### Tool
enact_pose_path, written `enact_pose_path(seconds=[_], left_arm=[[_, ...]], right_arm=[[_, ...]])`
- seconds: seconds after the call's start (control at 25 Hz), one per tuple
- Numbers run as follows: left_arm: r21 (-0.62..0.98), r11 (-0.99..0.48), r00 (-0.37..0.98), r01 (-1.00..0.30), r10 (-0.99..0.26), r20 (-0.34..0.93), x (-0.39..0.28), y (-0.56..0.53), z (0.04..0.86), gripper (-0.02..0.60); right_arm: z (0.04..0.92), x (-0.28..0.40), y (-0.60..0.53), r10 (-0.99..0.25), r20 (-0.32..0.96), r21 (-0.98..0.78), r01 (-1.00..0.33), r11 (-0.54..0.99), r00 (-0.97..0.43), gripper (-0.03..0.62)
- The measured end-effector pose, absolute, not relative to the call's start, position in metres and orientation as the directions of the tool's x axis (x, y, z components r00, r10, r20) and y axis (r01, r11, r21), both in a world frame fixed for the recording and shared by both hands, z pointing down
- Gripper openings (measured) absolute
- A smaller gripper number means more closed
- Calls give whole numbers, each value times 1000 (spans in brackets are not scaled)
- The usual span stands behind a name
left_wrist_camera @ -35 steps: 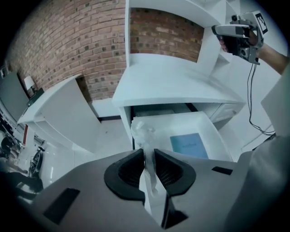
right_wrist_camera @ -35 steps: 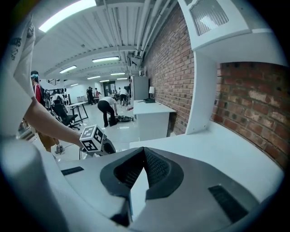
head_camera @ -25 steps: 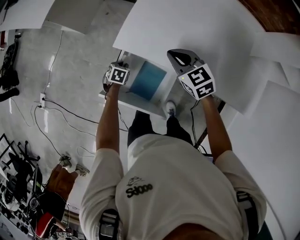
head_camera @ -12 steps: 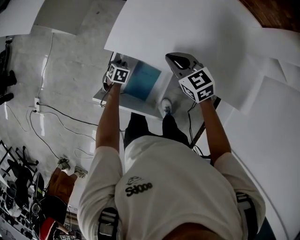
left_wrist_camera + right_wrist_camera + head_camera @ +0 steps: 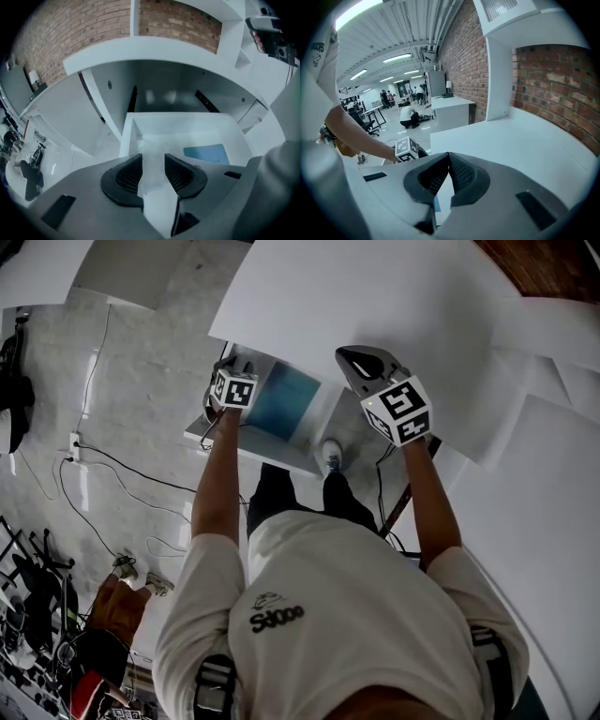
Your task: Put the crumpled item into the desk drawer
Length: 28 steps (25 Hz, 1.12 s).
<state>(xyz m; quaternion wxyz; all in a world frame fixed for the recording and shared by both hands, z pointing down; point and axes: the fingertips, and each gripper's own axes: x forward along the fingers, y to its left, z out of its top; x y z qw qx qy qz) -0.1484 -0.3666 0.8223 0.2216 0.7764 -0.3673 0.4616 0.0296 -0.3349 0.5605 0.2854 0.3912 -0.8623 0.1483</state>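
The white desk drawer (image 5: pixel 129 136) is pulled out under the desk top. Over its near left corner my left gripper (image 5: pixel 152 159) has its jaws opening. A pale crumpled item (image 5: pixel 151 174) shows in the gap between the pads, and they are not pressing on it. I cannot tell whether it rests on the drawer floor. From the head view the left gripper (image 5: pixel 228 371) is over the drawer's (image 5: pixel 246 442) left end. My right gripper (image 5: pixel 449 157) is shut and empty, and the head view shows this right gripper (image 5: pixel 354 358) over the desk top.
A flat blue sheet (image 5: pixel 206 153) lies on the drawer floor to the right; the head view shows this blue sheet (image 5: pixel 284 401) too. The white desk top (image 5: pixel 375 306) spreads beyond both grippers. Cables (image 5: pixel 112 465) run across the floor at the left. People (image 5: pixel 410 115) are far behind.
The left gripper has stayed over the drawer's left end, shifting only slightly. The right gripper has held still over the desk top.
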Motion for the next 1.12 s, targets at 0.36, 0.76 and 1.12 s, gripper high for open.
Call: enact_pose_path(seconds=[0.36,0.76,1.12], left_arm=[[-70,-562,303,-824,-541,785,-184,-378,734,86],[-159,-483,311,-861,-747,587,-209,-356,589,25],[-182,-336,248,-924,-890,382,-219,-287,460,18]], right_arm=[[506,30,-342,-652,503,9,-751,660,-567,6],[447,13,-333,-627,427,71,-668,741,-651,6],[378,13,-293,-635,336,190,-611,769,-695,6]])
